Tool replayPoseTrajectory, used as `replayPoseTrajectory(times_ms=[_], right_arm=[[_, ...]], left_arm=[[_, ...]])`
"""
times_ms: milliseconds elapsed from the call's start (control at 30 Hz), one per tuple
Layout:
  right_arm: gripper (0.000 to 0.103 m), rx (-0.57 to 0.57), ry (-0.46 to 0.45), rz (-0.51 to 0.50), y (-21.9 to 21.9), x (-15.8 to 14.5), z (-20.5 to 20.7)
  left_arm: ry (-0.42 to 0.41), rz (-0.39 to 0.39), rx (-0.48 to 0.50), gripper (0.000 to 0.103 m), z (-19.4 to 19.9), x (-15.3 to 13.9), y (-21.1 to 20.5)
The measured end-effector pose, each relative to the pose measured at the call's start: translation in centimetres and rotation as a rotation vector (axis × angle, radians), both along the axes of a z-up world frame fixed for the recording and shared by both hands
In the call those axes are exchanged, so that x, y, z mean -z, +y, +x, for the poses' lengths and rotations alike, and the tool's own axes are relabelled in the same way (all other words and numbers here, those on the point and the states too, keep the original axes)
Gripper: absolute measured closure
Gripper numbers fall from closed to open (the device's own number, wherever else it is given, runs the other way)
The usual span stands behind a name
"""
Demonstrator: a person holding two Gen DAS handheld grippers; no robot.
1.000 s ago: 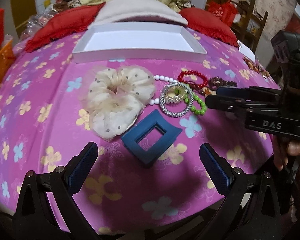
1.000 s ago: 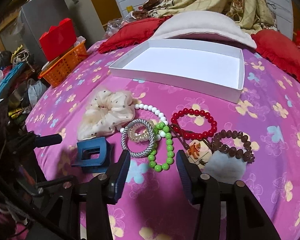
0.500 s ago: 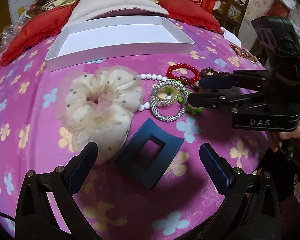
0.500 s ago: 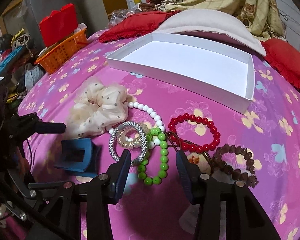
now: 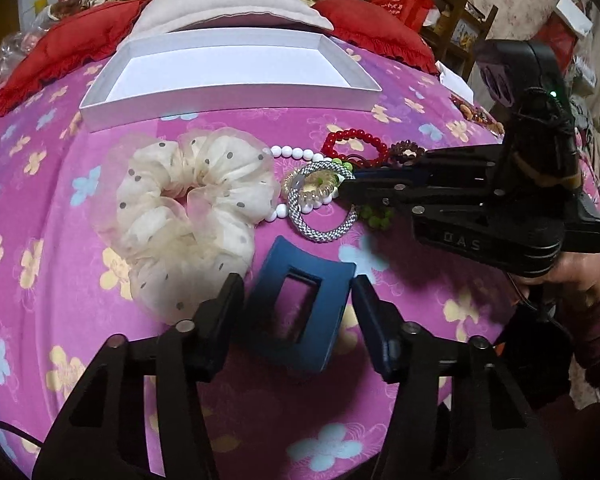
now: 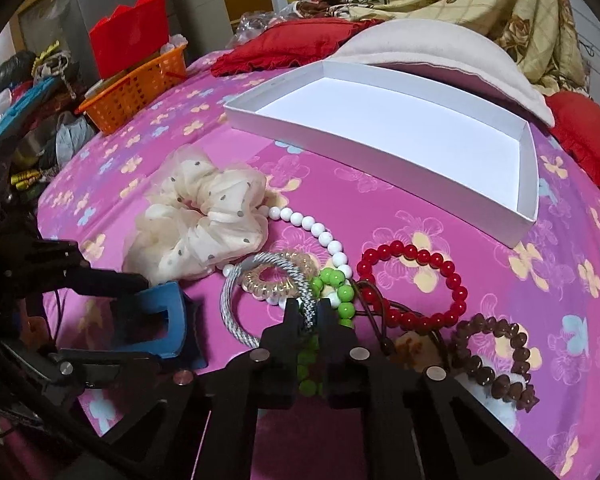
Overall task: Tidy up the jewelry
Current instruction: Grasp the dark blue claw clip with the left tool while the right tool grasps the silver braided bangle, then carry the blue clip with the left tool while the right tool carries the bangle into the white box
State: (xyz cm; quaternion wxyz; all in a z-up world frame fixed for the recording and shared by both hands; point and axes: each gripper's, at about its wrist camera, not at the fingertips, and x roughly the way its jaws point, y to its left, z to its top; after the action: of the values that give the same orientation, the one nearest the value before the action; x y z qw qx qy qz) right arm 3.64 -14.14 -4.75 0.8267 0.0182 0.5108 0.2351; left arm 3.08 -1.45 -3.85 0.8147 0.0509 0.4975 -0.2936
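1. Gripping the blue rectangular hair claw [image 5: 296,312], the left gripper [image 5: 298,312] has one finger pressed against each side of it, low on the pink flowered bedspread [image 5: 40,240].
2. Seen from the right wrist camera, the hair claw [image 6: 156,324] sits at the left between the left gripper's dark fingers [image 6: 112,278].
3. Right gripper [image 6: 310,314]: its fingers are pressed together, pinching the near edge of the silver braided bangle [image 6: 236,300].
4. From the left wrist camera, the right gripper [image 5: 346,188] reaches in from the right, its tips on the bangle [image 5: 320,236], with a hand [image 5: 576,276] behind it.
5. A coiled clear hair tie [image 6: 278,276] lies inside the bangle's ring.
6. A cream dotted scrunchie [image 5: 188,216] lies just left of the bangle, touching a white bead strand [image 6: 316,232].
7. A green bead bracelet [image 6: 338,292] lies just beside the right gripper's tips, partly hidden by them.
8. A red bead bracelet [image 6: 416,284] lies to the right, and a brown bead bracelet [image 6: 496,356] further right.
9. A white shallow box [image 5: 228,98] sits beyond the jewelry, open, against a beige cushion [image 5: 228,8] and red pillows [image 5: 72,48].
10. An orange basket [image 6: 136,88] stands at the bed's far left edge.
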Motion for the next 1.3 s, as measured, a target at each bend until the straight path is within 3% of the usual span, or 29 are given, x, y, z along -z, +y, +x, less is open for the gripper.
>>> replayPoseTrajectory(times_ms=[100, 133, 200, 467, 500, 533, 567, 600, 700, 967, 1000, 1033, 1067, 1300], right_arm=[[0.096, 0.019, -0.018, 0.028, -0.6, -1.0, -0.5], [0.096, 0.025, -0.028, 0.037, -0.8, -1.6, -0.7], [0.096, 0.035, -0.048, 0.051, -1.4, -2.7, -1.1], [0.096, 0.077, -0.078, 0.056, -2.7, -4.6, -1.8], [0.096, 0.076, -0.074, 0.054, -2.6, -4.5, -2.0], [0.096, 0.074, -0.070, 0.053, -2.6, -4.4, -2.1], [0.096, 0.072, -0.067, 0.053, -2.6, -4.3, -2.2], [0.096, 0.072, -0.063, 0.055, -2.6, -4.2, -2.4], [0.096, 0.073, -0.056, 0.064, -2.8, -4.0, -2.6], [0.096, 0.078, -0.060, 0.076, -2.8, -4.2, -2.7], [0.096, 0.078, -0.060, 0.078, -2.8, -4.2, -2.7], [0.096, 0.078, -0.062, 0.078, -2.9, -4.3, -2.7], [0.096, 0.078, -0.064, 0.079, -2.9, -4.4, -2.8], [0.096, 0.091, -0.086, 0.077, -3.4, -5.3, -2.3]], left_arm=[[0.009, -0.016, -0.009, 0.057, -0.5, -0.3, 0.4], [0.011, -0.031, -0.017, 0.073, -0.7, -0.6, 0.6], [0.014, -0.040, -0.035, 0.084, -0.9, -1.0, 1.0], [0.010, -0.021, -0.041, 0.084, -2.1, -1.2, 1.3], [0.016, -0.024, -0.042, 0.077, -2.2, -1.2, 1.3], [0.025, -0.028, -0.046, 0.062, -2.2, -1.2, 1.3], [0.031, -0.043, -0.056, 0.053, -2.2, -1.3, 1.3], [0.033, -0.052, -0.066, 0.035, -2.3, -1.5, 1.4], [0.024, -0.097, -0.085, 0.025, -2.5, -2.1, 1.5], [0.001, 0.074, -0.045, 0.024, -2.6, 0.0, -1.4], [0.004, 0.084, -0.047, 0.029, -2.5, 0.4, -1.6], [0.017, 0.084, -0.052, 0.047, -2.5, 0.8, -1.8], [0.030, 0.078, -0.059, 0.056, -2.4, 1.0, -1.7], [0.024, 0.009, -0.106, 0.056, -2.5, -0.9, -0.4]])
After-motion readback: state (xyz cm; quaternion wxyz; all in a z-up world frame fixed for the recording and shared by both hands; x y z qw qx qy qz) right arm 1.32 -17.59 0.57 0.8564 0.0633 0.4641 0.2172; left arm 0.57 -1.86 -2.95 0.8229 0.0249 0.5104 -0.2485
